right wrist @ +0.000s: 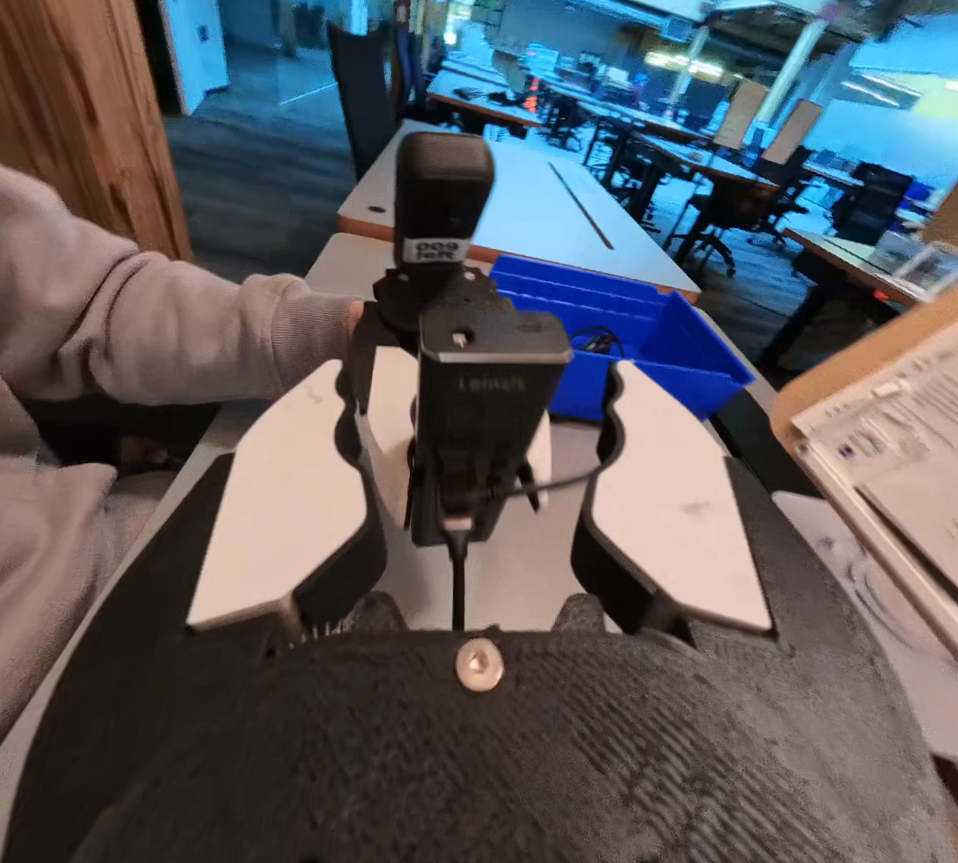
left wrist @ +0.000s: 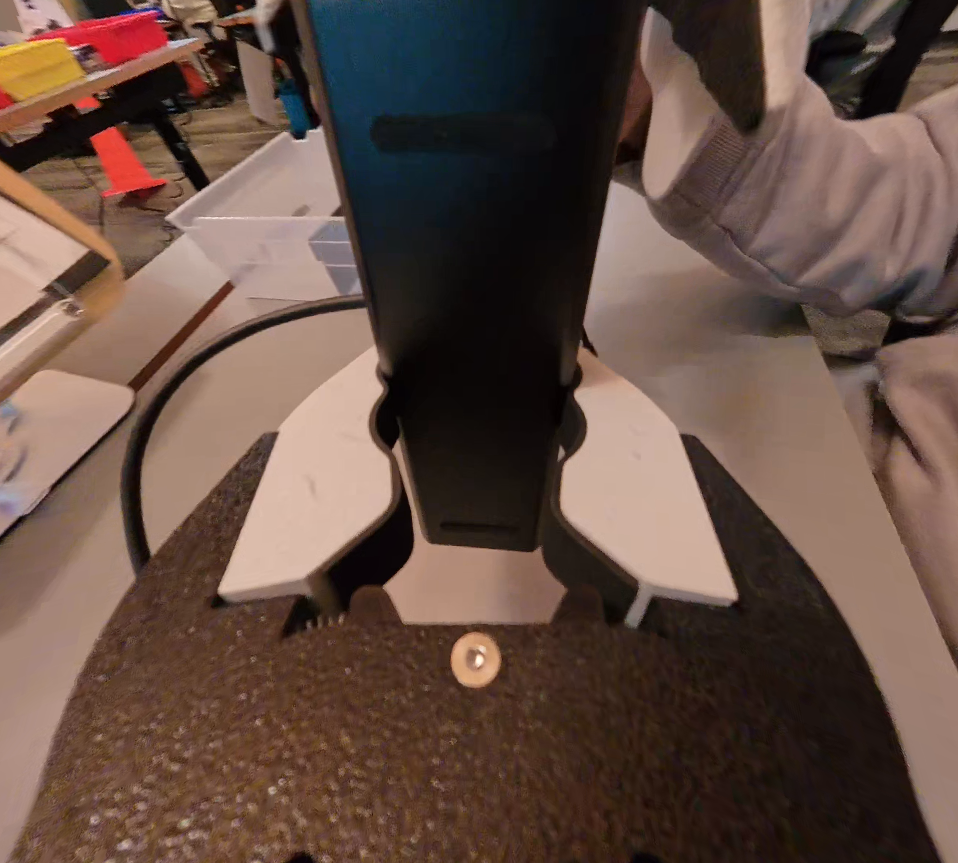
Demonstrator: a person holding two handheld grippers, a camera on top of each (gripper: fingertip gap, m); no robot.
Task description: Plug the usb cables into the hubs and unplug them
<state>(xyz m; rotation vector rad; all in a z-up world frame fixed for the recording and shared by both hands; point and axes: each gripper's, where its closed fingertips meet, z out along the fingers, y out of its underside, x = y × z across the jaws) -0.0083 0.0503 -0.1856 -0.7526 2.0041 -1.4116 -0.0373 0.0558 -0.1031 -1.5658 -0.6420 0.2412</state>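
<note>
My left gripper (left wrist: pixel 479 382) is shut on a dark slab-shaped USB hub (left wrist: pixel 466 216) and holds it above the grey table (left wrist: pixel 700 397), the hub pointing away from the camera. The right gripper's white fingers (left wrist: pixel 674 123) straddle the hub's far end. In the right wrist view my right gripper (right wrist: pixel 477 371) is open, with the hub (right wrist: pixel 487 413) between its fingers and touching neither. A black USB cable (right wrist: pixel 459 574) with a silver plug (right wrist: pixel 456 524) sits in the hub's near end. The cable also loops over the table in the left wrist view (left wrist: pixel 155 397).
A blue bin (right wrist: pixel 674 346) stands behind the hub, and white bins (left wrist: pixel 269 237) at the table's far edge. A board with papers (right wrist: pixel 881 423) lies at the right. The person's grey sleeves (left wrist: pixel 777 226) (right wrist: pixel 155 320) reach in.
</note>
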